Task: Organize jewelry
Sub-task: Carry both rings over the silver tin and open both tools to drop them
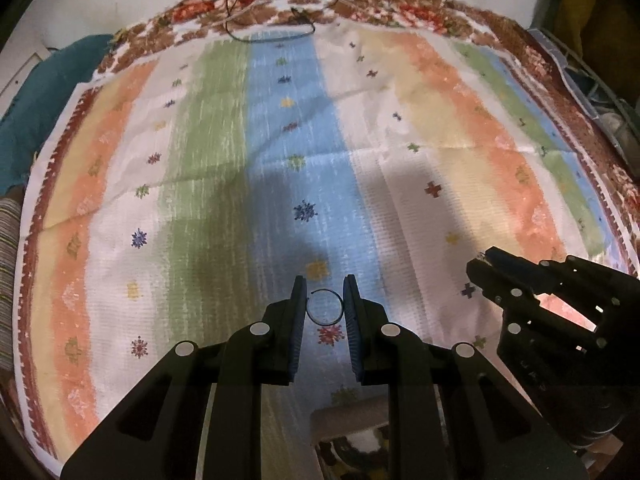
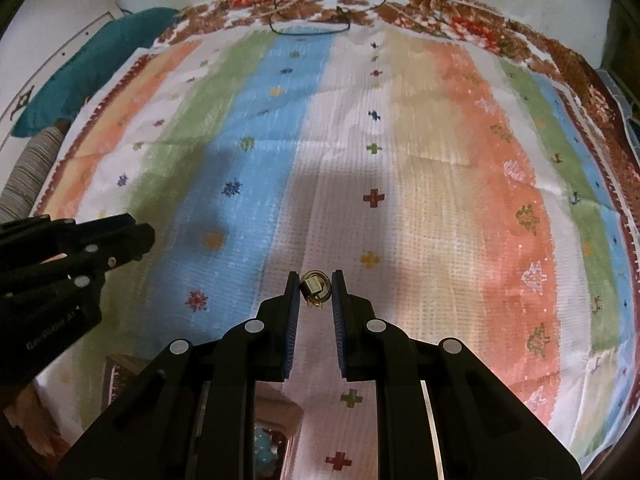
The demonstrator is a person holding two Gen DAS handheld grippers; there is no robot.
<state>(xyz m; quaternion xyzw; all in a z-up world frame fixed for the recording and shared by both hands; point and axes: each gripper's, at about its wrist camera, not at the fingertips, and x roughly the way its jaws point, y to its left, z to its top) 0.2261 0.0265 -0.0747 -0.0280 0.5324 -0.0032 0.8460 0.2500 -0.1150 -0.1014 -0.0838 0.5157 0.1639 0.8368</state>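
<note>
- Striped cloth (image 1: 360, 128) covers the whole work surface: orange, cream, green and blue bands, small cross and flower motifs, brown floral border at the far edge.
- Count: two grippers, two jewelry pieces, one loop of thin dark cord (image 1: 280, 28) lying on the far border.
- My left gripper (image 1: 325, 306) has its jaws narrowed around a thin dark ring (image 1: 325, 307). The ring spans the gap and looks touched on both sides, so I read it as held, above the blue stripe.
- My right gripper (image 2: 316, 292) is narrowed on a small gold earring (image 2: 316, 290), a boxy piece with a hoop behind it, pinched between the blue pads (image 2: 337, 300), over the white stripe.
- Left view only: the ring. The right gripper shows there from the side at lower right (image 1: 520, 292), and I can't see the earring in it.
- Right view only: the earring. The left gripper shows at the left edge (image 2: 120, 236), ring not visible.
- Right view also gets a teal cushion (image 2: 80, 76) and a striped fabric roll (image 2: 36, 168) off the cloth's left edge.
- Pose: both tools side by side, near each other, pointing forward toward the far border, tilted down at the cloth. I can't tell whether they are clear of it.
- Box-like thing under the tools at the bottom edge of both views; too dark to identify.
</note>
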